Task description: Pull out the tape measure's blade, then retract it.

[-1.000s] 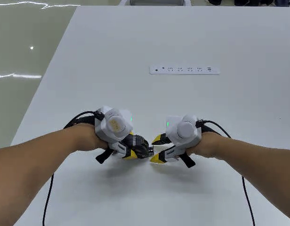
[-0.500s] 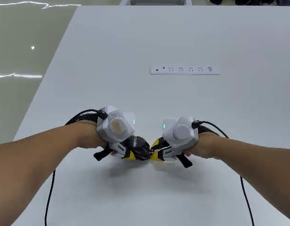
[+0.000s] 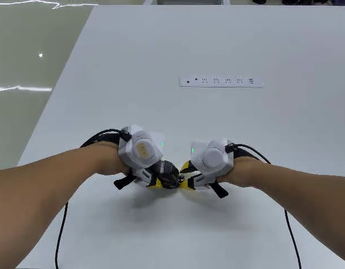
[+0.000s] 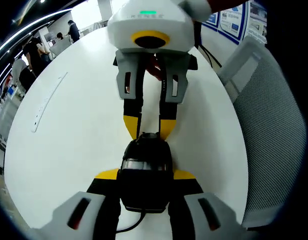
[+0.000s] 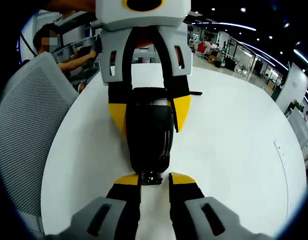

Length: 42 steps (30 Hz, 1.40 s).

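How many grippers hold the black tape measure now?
2. The white, yellow-tipped left gripper clamps the black tape measure by its body; the right gripper pinches its blade hook.

- I read the tape measure as glossy black all over its case.
- On my left tongs, I see yellow tips on black fingers and pale grey-white shells.
- My right tongs have the same scheme: yellow tips, black fingers and a white housing, with a small green light glowing on it.
- The tabletop is plain white, with no pattern.
- The power strip is white, dotted with small dark marks.
- The cables trailing from both tongs are black.
- The floor is pale green, streaked with bright white reflections.
- The chair shows a fine grey mesh weave.
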{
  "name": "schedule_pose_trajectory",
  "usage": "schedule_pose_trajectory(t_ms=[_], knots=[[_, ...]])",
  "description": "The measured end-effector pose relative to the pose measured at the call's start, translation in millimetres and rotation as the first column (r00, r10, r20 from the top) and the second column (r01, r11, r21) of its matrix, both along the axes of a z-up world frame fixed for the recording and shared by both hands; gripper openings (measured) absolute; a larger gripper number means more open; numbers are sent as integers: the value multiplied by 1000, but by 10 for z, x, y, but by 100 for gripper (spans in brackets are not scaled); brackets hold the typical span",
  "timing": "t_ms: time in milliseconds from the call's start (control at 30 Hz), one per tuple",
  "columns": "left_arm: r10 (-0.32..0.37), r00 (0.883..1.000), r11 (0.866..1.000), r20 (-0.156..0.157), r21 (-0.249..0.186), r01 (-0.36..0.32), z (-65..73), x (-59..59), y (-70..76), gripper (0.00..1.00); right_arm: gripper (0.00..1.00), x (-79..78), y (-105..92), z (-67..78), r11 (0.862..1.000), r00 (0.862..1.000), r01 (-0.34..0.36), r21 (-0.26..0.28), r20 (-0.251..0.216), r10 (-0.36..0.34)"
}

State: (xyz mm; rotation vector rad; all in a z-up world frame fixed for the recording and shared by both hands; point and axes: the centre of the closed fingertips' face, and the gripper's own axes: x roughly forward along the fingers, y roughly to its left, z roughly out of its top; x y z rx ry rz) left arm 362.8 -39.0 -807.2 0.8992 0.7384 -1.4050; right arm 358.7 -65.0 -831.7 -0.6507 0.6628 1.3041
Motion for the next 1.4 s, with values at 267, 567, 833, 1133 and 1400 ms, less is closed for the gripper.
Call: schedule_pose_trajectory(t_ms=[267, 567, 833, 1133, 1400], knots=[[4, 1000, 1000, -5, 1, -4, -5, 3, 0, 32, 14, -26, -14, -3, 1000, 1000, -6, -6, -16, 6], [10, 1000, 1000, -8, -1, -10, -9, 11, 3, 32, 14, -24, -35, -2, 1000, 1000, -5, -17, -6, 5], [11, 1000, 1000, 2, -4, -11, -6, 5, 5, 32, 13, -29, -49, -5, 1000, 1000, -3, -22, -4, 2], [2, 1000, 1000, 10, -8, -2, -6, 7, 2, 32, 13, -54, -65, -12, 999, 1000, 0, -46, -11, 0], [6, 1000, 1000, 9, -14, -5, -5, 4, -1, 32, 13, -54, -97, -10, 999, 1000, 1, -42, -15, -2]])
